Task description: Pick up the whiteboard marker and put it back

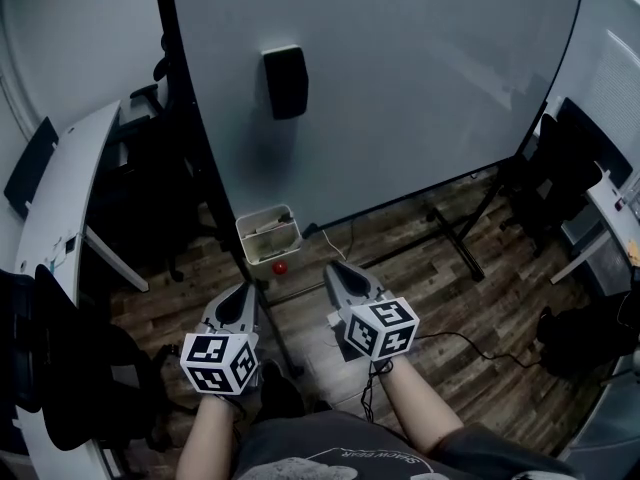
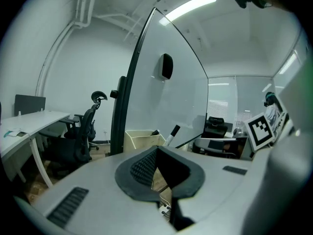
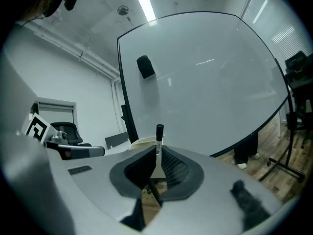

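Observation:
A whiteboard marker (image 3: pixel 159 137) with a black cap and white body stands in the cream basket (image 1: pixel 268 234) at the foot of the whiteboard (image 1: pixel 400 78). In the left gripper view the marker (image 2: pixel 171 134) leans out of the basket (image 2: pixel 142 140). My right gripper (image 1: pixel 340 270) hangs just right of the basket, apart from it, jaws shut and empty; the marker shows beyond its tips (image 3: pixel 155 156). My left gripper (image 1: pixel 240 298) is below the basket, also shut on nothing (image 2: pixel 157 153).
A black eraser (image 1: pixel 285 81) sticks to the board. A small red object (image 1: pixel 280 267) lies on the wooden floor under the basket. The board's stand legs (image 1: pixel 455 238) spread to the right. A white desk (image 1: pixel 60 198) and black office chairs (image 1: pixel 545 183) flank the board.

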`<state>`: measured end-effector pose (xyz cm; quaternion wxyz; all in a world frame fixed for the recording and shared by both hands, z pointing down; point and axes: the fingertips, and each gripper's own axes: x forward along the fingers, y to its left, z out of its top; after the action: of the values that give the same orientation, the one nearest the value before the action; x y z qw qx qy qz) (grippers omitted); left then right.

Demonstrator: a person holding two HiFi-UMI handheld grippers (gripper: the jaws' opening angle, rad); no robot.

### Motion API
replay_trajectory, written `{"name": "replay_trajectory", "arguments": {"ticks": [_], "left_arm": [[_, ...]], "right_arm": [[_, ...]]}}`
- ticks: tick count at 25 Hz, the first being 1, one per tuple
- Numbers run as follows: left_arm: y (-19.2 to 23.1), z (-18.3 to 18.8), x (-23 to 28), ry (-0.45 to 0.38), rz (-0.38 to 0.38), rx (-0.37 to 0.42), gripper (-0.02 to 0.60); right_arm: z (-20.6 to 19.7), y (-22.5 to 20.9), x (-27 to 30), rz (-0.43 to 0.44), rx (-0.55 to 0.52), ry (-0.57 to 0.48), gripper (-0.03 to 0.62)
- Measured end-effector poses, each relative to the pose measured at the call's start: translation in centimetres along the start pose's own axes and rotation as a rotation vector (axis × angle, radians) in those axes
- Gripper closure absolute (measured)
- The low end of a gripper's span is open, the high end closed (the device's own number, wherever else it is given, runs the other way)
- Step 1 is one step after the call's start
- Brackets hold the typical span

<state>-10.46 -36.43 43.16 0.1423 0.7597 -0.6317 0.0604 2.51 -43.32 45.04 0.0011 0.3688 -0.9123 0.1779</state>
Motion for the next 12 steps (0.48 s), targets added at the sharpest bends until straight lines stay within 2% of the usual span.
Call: {"name": "replay_trajectory", "arguments": {"ticks": [9, 12], "left_arm": [[3.0, 0.5, 2.3, 0.003, 0.013, 0.016, 0.569], [3.9, 0.7, 3.1, 0.004, 0.007, 0.018, 0.569]], "right_arm": [[0.6, 0.3, 3.6, 0.020, -0.006, 0.009, 0.564], [1.1, 0.6, 4.6, 0.030, -0.022, -0.004, 0.497]]}}
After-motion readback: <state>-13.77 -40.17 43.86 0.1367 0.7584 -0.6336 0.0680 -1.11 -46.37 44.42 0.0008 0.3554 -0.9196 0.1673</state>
